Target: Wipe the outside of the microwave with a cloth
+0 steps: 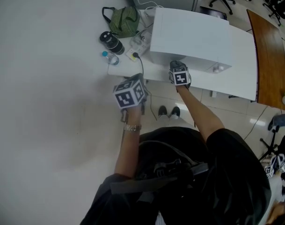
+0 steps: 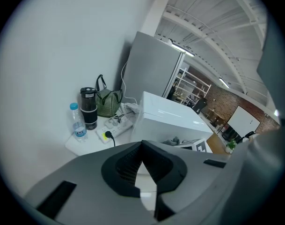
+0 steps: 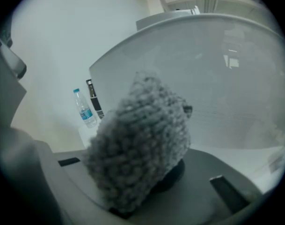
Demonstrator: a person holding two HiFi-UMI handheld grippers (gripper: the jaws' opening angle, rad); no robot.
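Note:
The white microwave (image 1: 193, 36) stands on a white table (image 1: 240, 86); it also shows in the left gripper view (image 2: 165, 114) and fills the right gripper view (image 3: 212, 74). My right gripper (image 1: 178, 69) is shut on a grey knobbly cloth (image 3: 142, 139) and holds it against the microwave's near face. The cloth (image 1: 176, 64) peeks out above the marker cube. My left gripper (image 1: 129, 93) hangs back near the table's left front corner, apart from the microwave. Its jaws meet with nothing between them (image 2: 142, 168).
Left of the microwave on the table stand a green bag (image 1: 123, 20), a black tumbler (image 1: 112, 42), a water bottle (image 1: 110, 56) and a power strip (image 1: 135, 50) with a plugged cable. A white wall runs along the left. A brown wooden table (image 1: 268, 55) lies to the right.

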